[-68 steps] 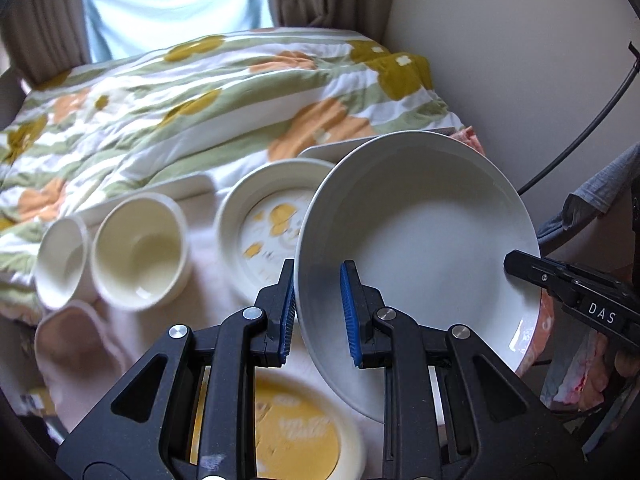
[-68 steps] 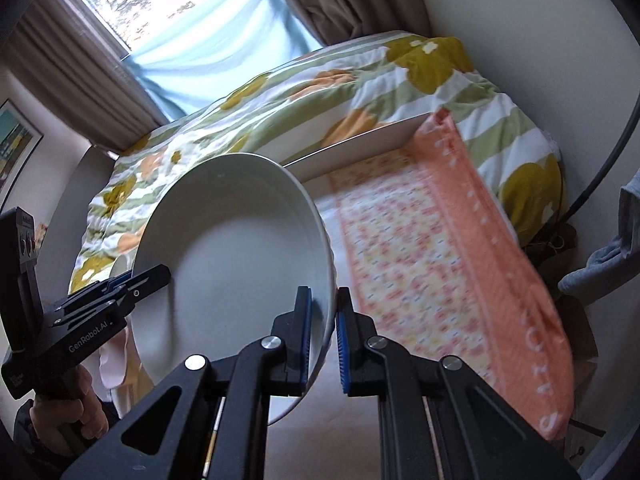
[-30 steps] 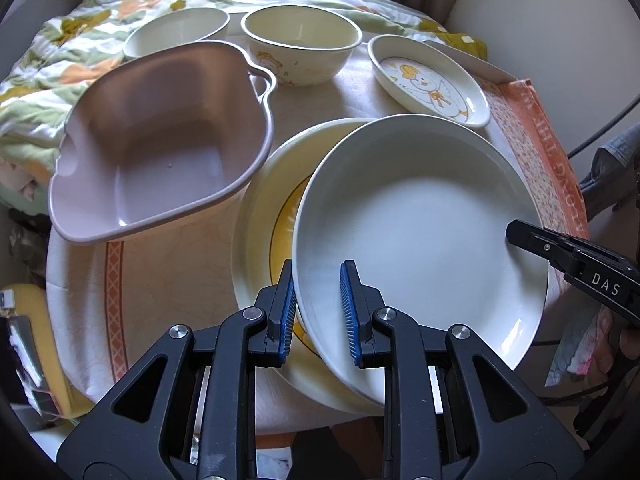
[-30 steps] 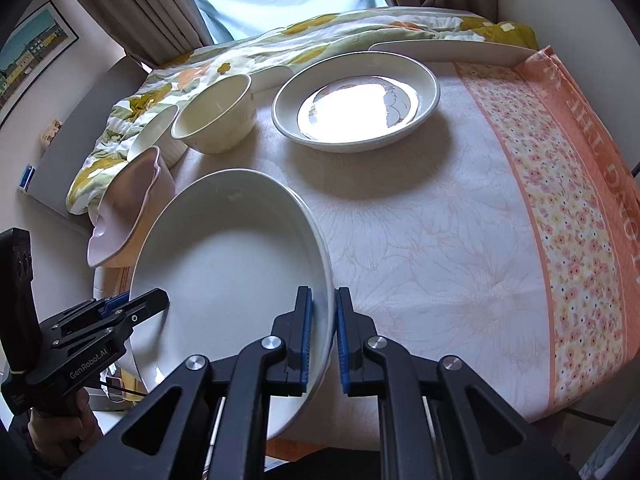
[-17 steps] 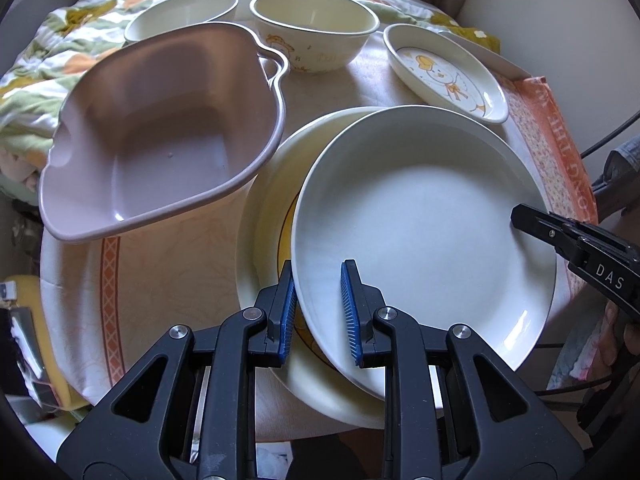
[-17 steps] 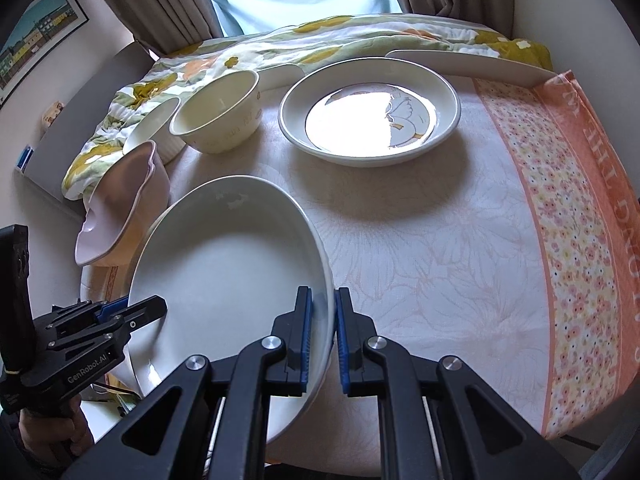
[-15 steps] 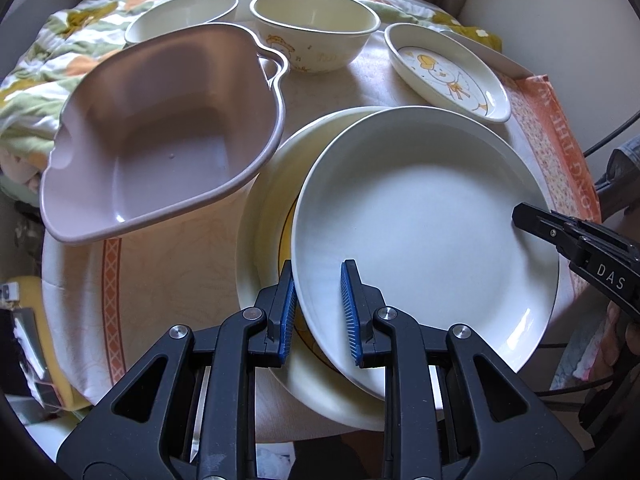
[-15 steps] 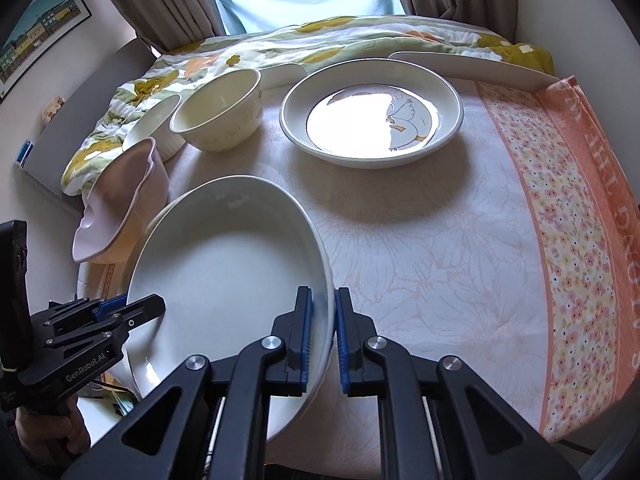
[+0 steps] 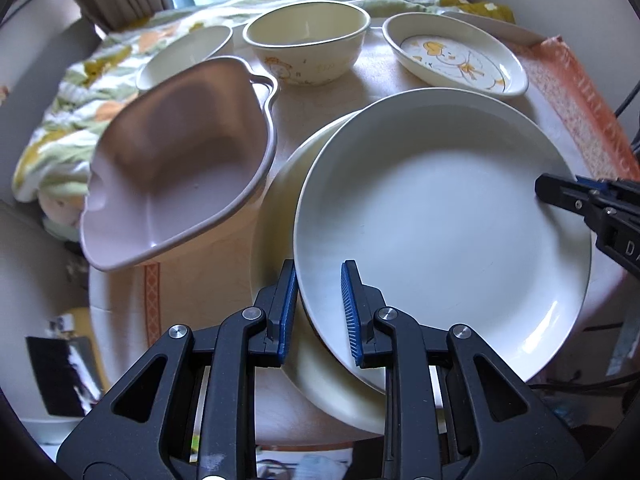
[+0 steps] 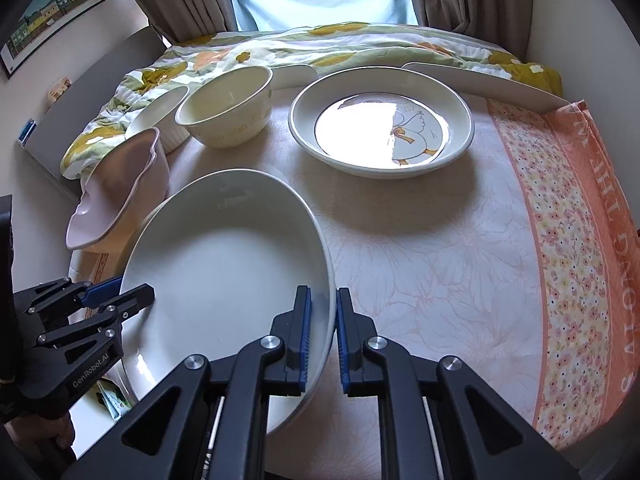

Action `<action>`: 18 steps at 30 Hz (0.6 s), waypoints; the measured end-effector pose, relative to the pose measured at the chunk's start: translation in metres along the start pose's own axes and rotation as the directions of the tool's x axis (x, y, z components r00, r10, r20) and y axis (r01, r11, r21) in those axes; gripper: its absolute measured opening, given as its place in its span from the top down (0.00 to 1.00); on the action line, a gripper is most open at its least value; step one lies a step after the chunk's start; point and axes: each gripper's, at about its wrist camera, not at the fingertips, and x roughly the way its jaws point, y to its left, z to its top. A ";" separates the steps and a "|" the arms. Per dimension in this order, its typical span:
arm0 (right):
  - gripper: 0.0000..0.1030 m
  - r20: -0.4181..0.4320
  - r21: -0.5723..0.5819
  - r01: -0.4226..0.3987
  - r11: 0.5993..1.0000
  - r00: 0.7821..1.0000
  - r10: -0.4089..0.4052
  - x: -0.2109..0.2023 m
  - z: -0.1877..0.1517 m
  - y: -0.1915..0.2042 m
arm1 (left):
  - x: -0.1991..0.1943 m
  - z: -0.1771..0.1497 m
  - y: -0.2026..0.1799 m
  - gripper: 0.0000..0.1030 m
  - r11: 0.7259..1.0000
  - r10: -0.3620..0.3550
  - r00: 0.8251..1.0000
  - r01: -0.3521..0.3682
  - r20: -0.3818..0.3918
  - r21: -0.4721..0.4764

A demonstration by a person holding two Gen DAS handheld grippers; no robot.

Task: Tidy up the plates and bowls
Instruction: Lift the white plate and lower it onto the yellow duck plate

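The big round white plate (image 9: 440, 216) is held by both grippers. The left gripper (image 9: 318, 312) has its jaws clamped on the plate's rim at 7 o'clock. The right gripper (image 10: 322, 336) has its jaws pinched tight on the rim at 3 o'clock. The plate sits over a cream plate with a yellow middle (image 9: 276, 216) at the table's near edge. A pale pink heart-shaped bowl (image 9: 176, 160) is just beside it at 10 o'clock, tilted. A duck plate (image 10: 382, 124) sits at 12 o'clock. The flowery tablecloth (image 10: 460, 264) is bare at 3 o'clock.
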 end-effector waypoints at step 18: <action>0.87 0.034 -0.175 0.124 0.977 0.992 -0.120 0.004 -0.004 0.022 | -0.008 -0.006 -0.012 0.81 0.996 0.084 0.996 -0.085 0.025 0.040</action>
